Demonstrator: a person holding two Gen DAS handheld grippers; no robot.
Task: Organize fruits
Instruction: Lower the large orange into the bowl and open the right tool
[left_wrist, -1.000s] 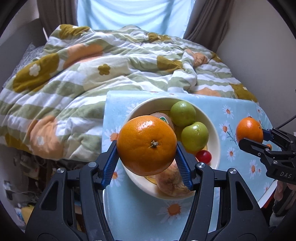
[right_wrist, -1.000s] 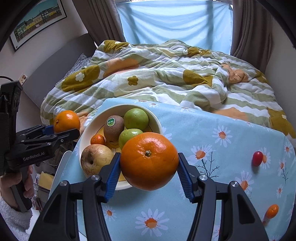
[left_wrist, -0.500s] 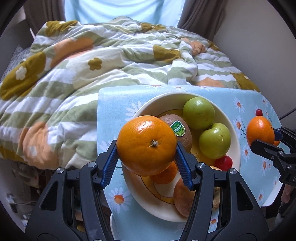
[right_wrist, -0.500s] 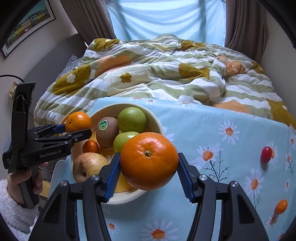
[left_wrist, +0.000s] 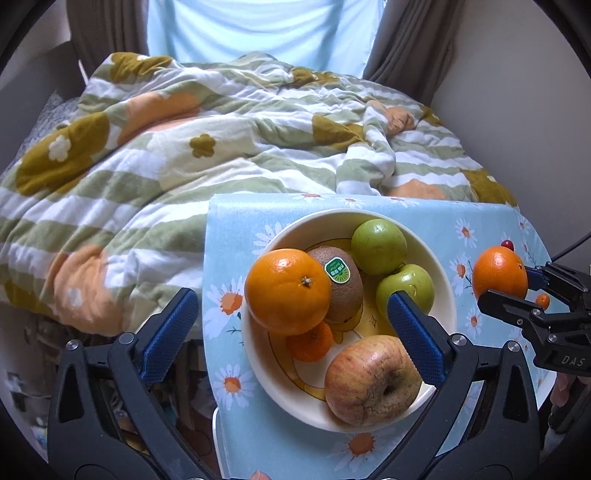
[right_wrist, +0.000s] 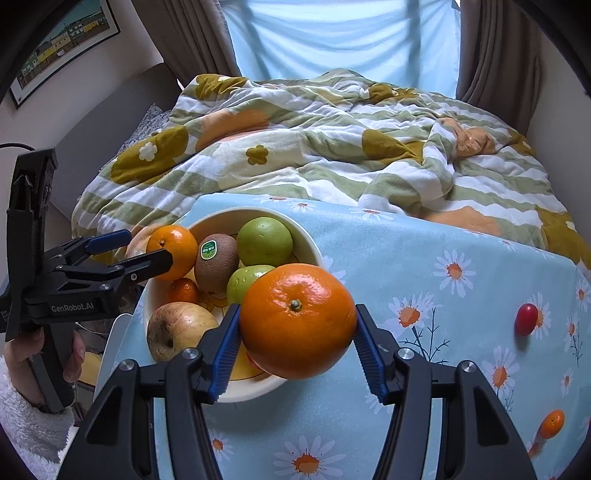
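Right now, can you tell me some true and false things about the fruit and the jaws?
1. The left gripper has open jaws; they have just been opening. True.
2. The right gripper is empty. False: it grips an orange.
3. The kiwi sits in the bowl. True.
4. The red cherry tomato is in the bowl. False: it lies on the tablecloth.
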